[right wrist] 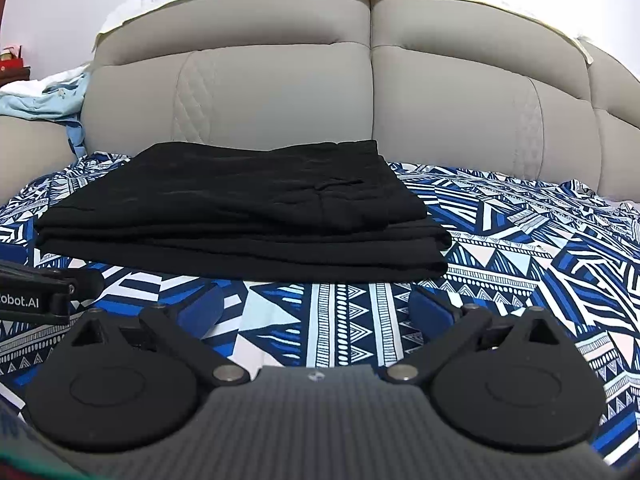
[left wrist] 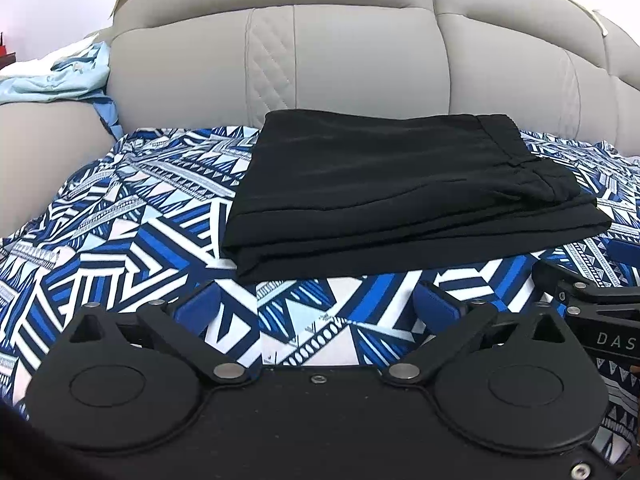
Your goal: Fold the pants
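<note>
The black pants (left wrist: 392, 188) lie folded in a flat stack of layers on the blue and white patterned sheet (left wrist: 132, 240). They also show in the right wrist view (right wrist: 240, 204). My left gripper (left wrist: 316, 304) is open and empty, a short way in front of the pants' near edge. My right gripper (right wrist: 316, 304) is open and empty, in front of the pants' near right corner. Each gripper's body shows at the edge of the other's view: the right gripper's body (left wrist: 600, 320) in the left wrist view and the left gripper's body (right wrist: 36, 296) in the right wrist view.
A grey padded headboard (left wrist: 360, 60) stands right behind the pants. A light blue garment (left wrist: 60, 76) lies crumpled at the far left. The patterned sheet (right wrist: 520, 240) spreads to the right of the pants.
</note>
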Motion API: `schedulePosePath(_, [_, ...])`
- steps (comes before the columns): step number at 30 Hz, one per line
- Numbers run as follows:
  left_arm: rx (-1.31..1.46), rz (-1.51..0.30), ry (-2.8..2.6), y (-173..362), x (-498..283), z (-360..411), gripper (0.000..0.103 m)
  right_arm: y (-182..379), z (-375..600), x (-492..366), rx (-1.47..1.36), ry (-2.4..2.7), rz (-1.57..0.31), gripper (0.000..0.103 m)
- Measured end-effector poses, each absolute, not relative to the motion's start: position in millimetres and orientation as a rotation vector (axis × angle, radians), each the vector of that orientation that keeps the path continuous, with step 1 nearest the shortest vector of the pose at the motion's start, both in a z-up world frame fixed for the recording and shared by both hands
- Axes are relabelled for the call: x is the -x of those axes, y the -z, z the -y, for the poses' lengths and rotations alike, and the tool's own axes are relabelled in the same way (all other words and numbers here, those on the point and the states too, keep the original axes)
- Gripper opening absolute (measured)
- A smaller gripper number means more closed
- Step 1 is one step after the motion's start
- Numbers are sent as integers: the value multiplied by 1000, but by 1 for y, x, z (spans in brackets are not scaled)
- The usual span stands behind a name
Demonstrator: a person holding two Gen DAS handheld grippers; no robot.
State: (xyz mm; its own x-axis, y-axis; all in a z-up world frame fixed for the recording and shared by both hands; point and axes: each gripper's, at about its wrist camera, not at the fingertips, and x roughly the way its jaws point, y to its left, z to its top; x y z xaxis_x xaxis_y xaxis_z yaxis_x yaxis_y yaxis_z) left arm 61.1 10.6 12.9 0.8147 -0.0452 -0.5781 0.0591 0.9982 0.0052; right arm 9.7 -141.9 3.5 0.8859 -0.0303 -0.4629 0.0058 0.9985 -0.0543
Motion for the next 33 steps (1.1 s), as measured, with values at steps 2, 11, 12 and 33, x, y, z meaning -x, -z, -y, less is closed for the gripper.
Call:
schedulePosePath(2, [-23,-606,63,-12,-63,-12,103,-3,141,-11,54,23,-483,103])
schedulePosePath(11, [-25,-565,78,-6,-70,-15,103,-3,142,-22,52,15,-502,103])
schedulePosePath(12, [-24,-562,80,-6,-70,-16,103,-3,142,-22,52,12,-502,103])
schedulePosePath(33, [-19,-548,70,-4,-68,-15,103,0,142,-18,51,7,-480,103])
